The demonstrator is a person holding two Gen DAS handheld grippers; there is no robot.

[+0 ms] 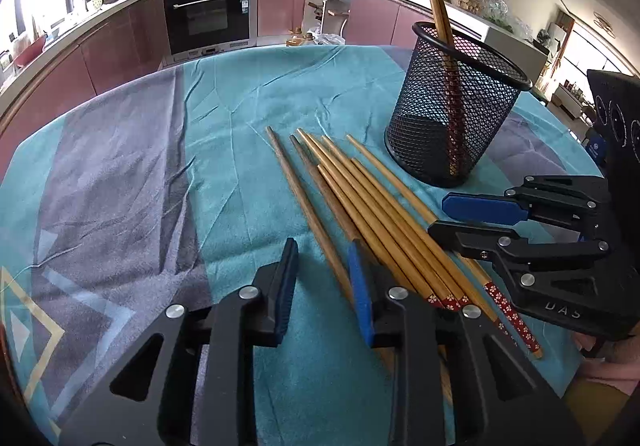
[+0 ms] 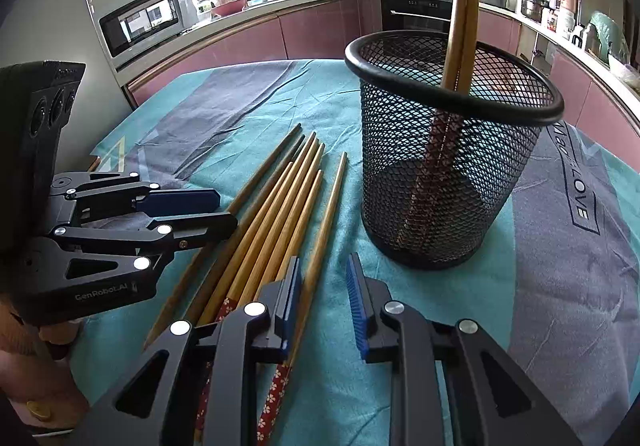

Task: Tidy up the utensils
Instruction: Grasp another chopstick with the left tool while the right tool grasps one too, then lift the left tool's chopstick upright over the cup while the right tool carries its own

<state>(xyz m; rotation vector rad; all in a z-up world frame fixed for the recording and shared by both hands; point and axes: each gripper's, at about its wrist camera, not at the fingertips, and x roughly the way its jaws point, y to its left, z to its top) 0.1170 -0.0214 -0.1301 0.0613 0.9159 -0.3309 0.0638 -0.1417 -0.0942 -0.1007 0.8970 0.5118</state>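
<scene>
Kitchen behind, oven [image 1: 208,12] in pink cabinets. Teal-grey tablecloth [image 1: 120,174] over table. Black mesh holder [image 2: 448,150] upright on cloth, two chopsticks [image 2: 464,14] leaning inside. Loose chopsticks [image 1: 372,206] fanned flat just beside holder. Left gripper [image 1: 324,286] parted, empty, low over bundle's near ends. Right gripper [image 2: 322,302] likewise parted, empty.

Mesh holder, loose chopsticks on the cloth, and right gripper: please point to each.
mesh holder [image 2: 452,206], right wrist view, on its front wall.
loose chopsticks [image 1: 372,214], left wrist view, on the middle of the bundle.
right gripper [image 2: 322,302], right wrist view, midway between its fingertips.
</scene>
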